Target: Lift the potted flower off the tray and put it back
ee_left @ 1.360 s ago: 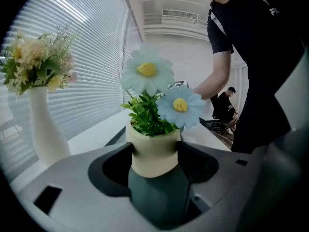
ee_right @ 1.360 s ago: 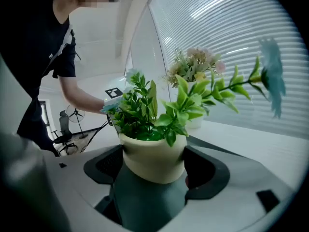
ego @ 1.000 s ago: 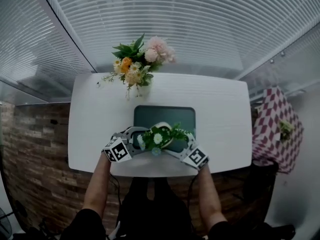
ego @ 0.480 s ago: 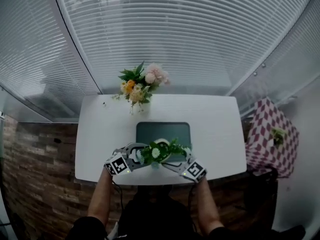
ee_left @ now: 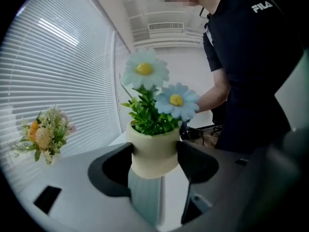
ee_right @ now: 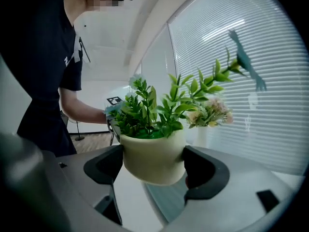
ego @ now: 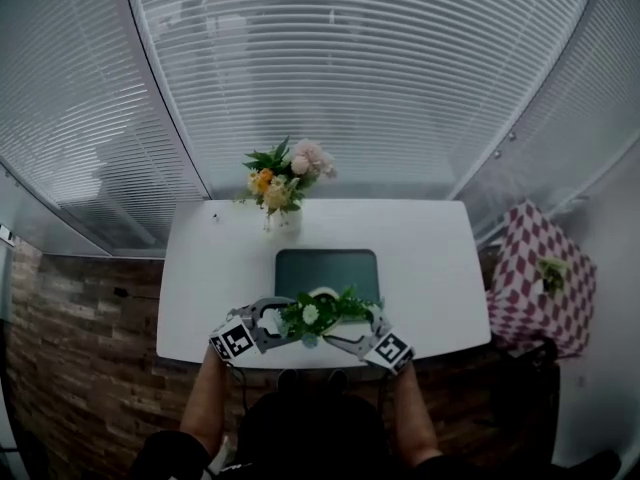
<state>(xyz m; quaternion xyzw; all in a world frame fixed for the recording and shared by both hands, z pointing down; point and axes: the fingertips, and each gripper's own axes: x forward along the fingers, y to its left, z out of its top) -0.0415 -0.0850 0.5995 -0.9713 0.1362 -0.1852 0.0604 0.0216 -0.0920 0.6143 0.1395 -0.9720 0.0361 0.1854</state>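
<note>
The potted flower [ego: 318, 313] is a cream pot [ee_left: 153, 153] of green leaves with pale daisies [ee_left: 145, 69]. It hangs in the air over the table's front part, just before the dark green tray [ego: 327, 268]. My left gripper [ego: 285, 320] holds it from the left and my right gripper [ego: 350, 332] from the right. In the left gripper view the left gripper [ee_left: 154, 153] has both jaws pressed on the pot's sides. The right gripper [ee_right: 153, 156] clasps the same pot [ee_right: 153, 161] likewise. The pot's underside shows free above the tray [ee_right: 169, 202].
A bouquet in a vase [ego: 285, 183] stands at the back of the white table [ego: 430, 258], behind the tray. To the right is a small table with a checked cloth [ego: 535, 278]. Slatted blinds [ego: 330, 68] run behind the table, and a brick wall [ego: 70, 328] is at the left.
Both grippers have carried the pot from over the tray's front part toward the person, so it now hangs before the tray's front edge. The head view has tilted up.
</note>
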